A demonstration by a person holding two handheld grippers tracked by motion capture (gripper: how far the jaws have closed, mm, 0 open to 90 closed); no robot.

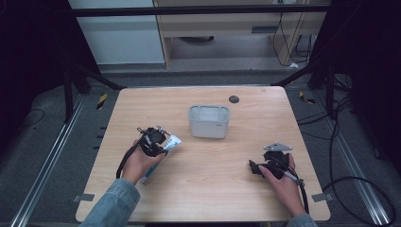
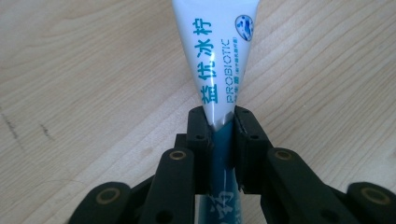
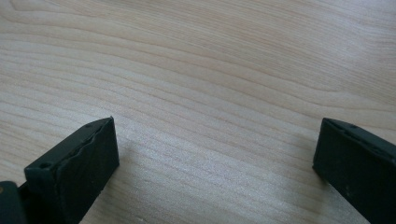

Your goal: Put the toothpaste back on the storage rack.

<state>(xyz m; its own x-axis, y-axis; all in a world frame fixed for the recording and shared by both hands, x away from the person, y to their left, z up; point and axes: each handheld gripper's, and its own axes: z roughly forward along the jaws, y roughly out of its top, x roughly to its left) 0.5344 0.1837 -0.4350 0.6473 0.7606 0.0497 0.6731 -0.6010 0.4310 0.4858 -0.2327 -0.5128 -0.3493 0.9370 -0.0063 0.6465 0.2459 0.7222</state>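
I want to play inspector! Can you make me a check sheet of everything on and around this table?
Surface: light wooden table, bare grain under the right gripper.
Job's things: white and blue plastic tube with printed lettering; grey plastic rectangular bin, upright, mid-table, looks empty.
Clutter: small round dark disc near the far edge.
Grippers: left gripper shut on the tube; right gripper open, holding nothing.
Cables: black cable trails from the left gripper; black floor cables at the right.
Surroundings: dark frame struts, grey floor, light cabinet behind.
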